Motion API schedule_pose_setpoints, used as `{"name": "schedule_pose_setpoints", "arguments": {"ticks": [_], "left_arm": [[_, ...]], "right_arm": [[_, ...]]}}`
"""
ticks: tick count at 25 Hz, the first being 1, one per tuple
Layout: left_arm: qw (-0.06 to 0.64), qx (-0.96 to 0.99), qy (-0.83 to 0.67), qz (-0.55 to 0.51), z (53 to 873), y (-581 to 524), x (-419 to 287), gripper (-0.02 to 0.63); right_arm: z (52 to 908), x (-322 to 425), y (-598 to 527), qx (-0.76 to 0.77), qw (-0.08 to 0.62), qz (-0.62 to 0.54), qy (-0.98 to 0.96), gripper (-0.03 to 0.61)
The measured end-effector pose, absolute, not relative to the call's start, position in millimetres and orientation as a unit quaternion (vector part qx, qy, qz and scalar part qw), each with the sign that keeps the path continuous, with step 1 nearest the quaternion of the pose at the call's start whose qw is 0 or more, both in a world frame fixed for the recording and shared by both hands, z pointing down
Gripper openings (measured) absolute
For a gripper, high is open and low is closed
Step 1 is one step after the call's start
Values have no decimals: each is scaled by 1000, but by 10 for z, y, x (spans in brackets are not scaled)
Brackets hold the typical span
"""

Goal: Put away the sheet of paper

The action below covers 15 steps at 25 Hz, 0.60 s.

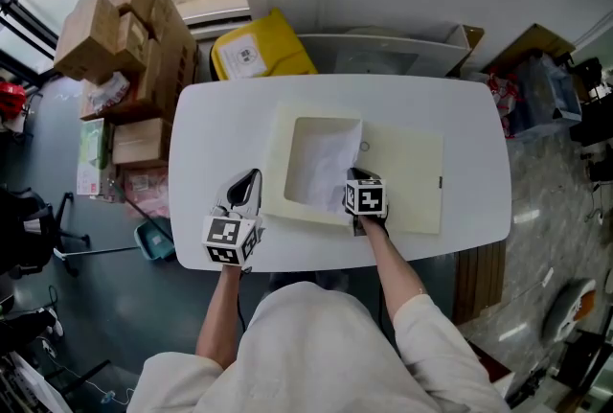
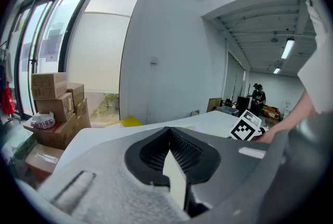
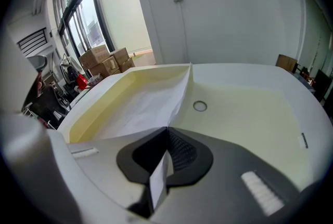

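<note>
The right hand-held gripper (image 1: 357, 174) pinches the sheet of paper (image 1: 321, 162) — left hand-held gripper (image 1: 253, 174) closed, empty.

sheet of paper (image 1: 321, 173) white | case (image 1: 407, 176) cream | table (image 1: 220, 114) white | marker cube (image 1: 365, 198) — black-white squares

White table (image 1: 220, 124) with rounded corners, cream open case (image 1: 412, 172) lying flat on it

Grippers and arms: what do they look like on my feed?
Both the left gripper and the right gripper have grey bodies, black pointed jaws with ribbed inner faces, and a white cube with black square markers. No cables show. The person wears a cream top whose sleeves leave the forearms bare.
</note>
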<state>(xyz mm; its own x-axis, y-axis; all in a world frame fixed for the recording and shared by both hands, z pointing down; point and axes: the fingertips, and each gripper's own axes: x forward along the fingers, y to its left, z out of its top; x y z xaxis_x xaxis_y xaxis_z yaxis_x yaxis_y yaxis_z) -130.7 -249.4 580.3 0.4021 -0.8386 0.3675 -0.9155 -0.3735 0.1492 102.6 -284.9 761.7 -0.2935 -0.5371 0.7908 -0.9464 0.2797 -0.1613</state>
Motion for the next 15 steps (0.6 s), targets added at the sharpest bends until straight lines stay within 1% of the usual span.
{"name": "schedule_pose_setpoints", "arguments": {"ticks": [13,14,15], "left_arm": [[166,823,-530,117,5813,-2514,-1349,5],[166,823,-530,117,5809,-2517,-1350,5],[165,824,-530,117,5807,-2518,-1351,5]], "right_arm": [[7677,856,-2833,473,338,326,-745,12],[7684,848,-2818,468,340,330,-746,39],[7699,832,-2800,461,341,333,-749,92]]}}
